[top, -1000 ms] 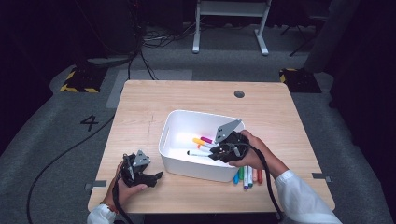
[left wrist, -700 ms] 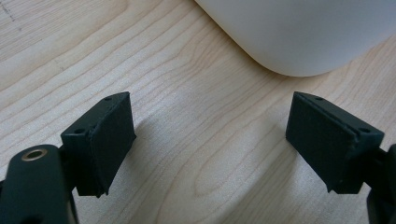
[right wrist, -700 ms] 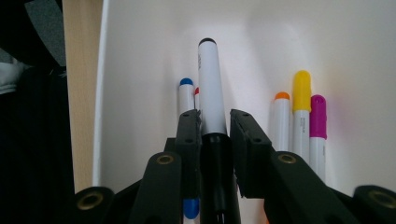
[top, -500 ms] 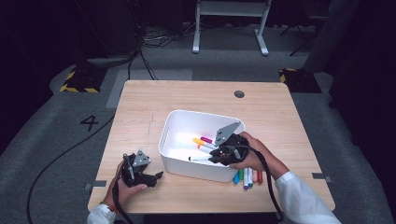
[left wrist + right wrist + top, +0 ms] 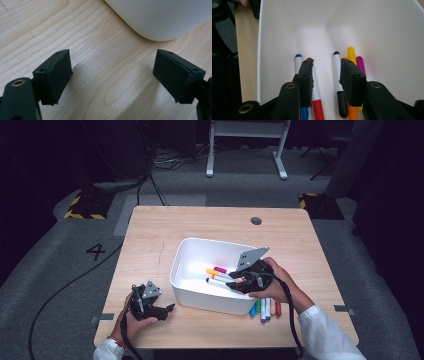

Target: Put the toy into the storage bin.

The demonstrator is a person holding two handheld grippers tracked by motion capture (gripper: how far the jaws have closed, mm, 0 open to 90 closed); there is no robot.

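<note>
A pale wooden table (image 5: 150, 250) with a fine grain and a matt finish is being shown. The bin (image 5: 186, 260) is being seen as smooth white plastic with a soft sheen. The markers (image 5: 315, 85) are being seen as glossy plastic with white barrels and coloured caps. The pads (image 5: 58, 75) are being seen as matt black, slightly rough, with brass-coloured metal inserts behind them. A white cloth sleeve (image 5: 325, 335) is being shown.

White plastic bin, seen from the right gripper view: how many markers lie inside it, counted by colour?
Blue-tipped white marker: 1
Red-capped white marker: 1
Black-capped white marker: 1
Orange marker: 1
Yellow marker: 1
Magenta marker: 1
Total: 6 markers in the white plastic bin
</note>
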